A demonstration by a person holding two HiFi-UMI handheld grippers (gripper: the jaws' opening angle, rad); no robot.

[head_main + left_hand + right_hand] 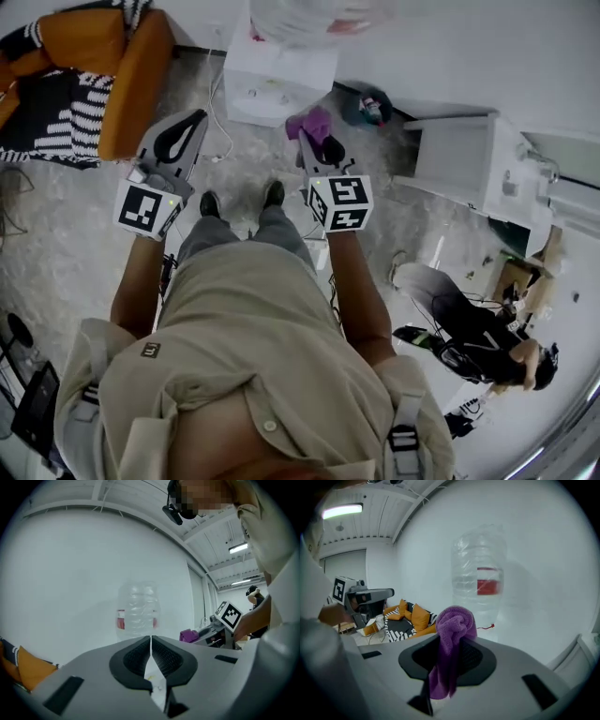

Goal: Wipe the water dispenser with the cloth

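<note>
The white water dispenser stands ahead of me against the wall, with its clear bottle on top. The bottle with a red label also shows in both gripper views, as does the bottle on the right side. My right gripper is shut on a purple cloth, which bunches up above the jaws and hangs down between them; the cloth is near the dispenser's lower right corner. My left gripper is shut with nothing in it, held left of the dispenser; its jaws meet in front of the bottle.
An orange armchair with a striped black-and-white blanket sits at the left. A white cabinet stands at the right. Another person crouches at the lower right. Cables run across the floor by the dispenser.
</note>
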